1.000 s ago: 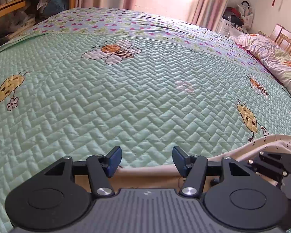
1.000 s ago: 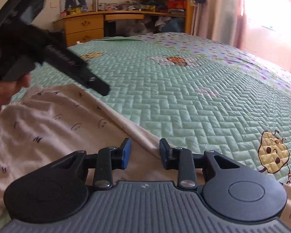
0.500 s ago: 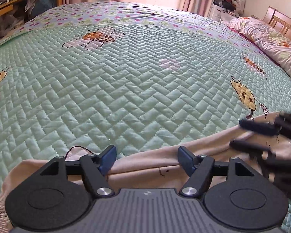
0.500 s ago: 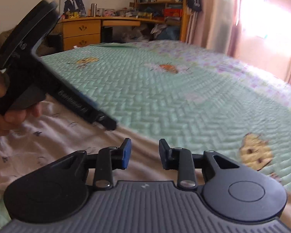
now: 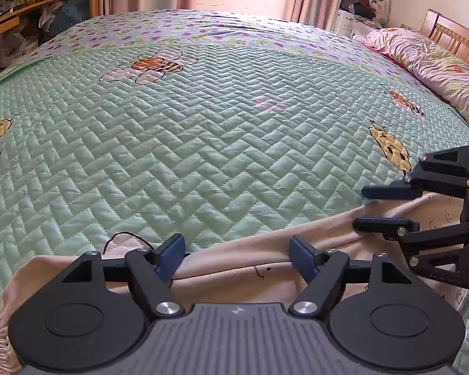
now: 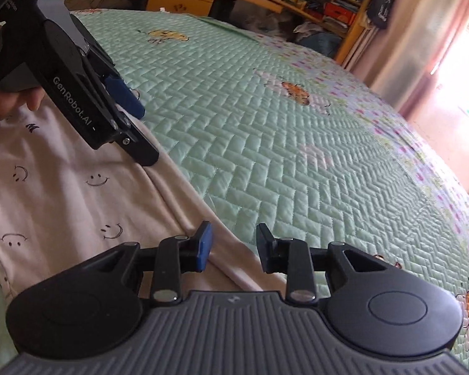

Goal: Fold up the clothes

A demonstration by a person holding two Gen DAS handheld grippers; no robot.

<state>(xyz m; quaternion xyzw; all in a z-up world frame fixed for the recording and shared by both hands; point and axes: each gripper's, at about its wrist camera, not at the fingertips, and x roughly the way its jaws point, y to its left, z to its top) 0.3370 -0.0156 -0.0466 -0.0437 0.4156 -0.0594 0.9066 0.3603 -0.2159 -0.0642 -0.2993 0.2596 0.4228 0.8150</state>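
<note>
Basically early stage, nothing visibly folded yet.

Left wrist view: pale garment [image 5: 234,265] with a small smiley print lies flat at the near edge of the bed, on the green quilted bedspread [image 5: 203,143]. Its far edge runs as a rolled hem across the frame. Left tool [image 5: 237,254] sits over that hem, jaws spread wide and just been opening; cloth lies between the blue pads but they don't press on it. A dark thread loop sits at the hem just left of the left pad. Right tool [image 5: 362,207] comes in from the right, fingers on either side of the same hem further along.

Right wrist view: right tool [image 6: 233,247] is low over the hem, jaws narrowed and just been closing; hem ridge runs through the gap, a clear gap remains at the right pad, so no pinch yet. Left tool [image 6: 140,131] is further along the same edge, held by a hand [image 6: 12,106], pads apart above the cloth.

Judgement: garment is spread out; both tools are lining up on the far hem. Left to do: grip it, bring it over, then the remaining folds. Far side of the bed only has a pink duvet [image 5: 428,62].
</note>
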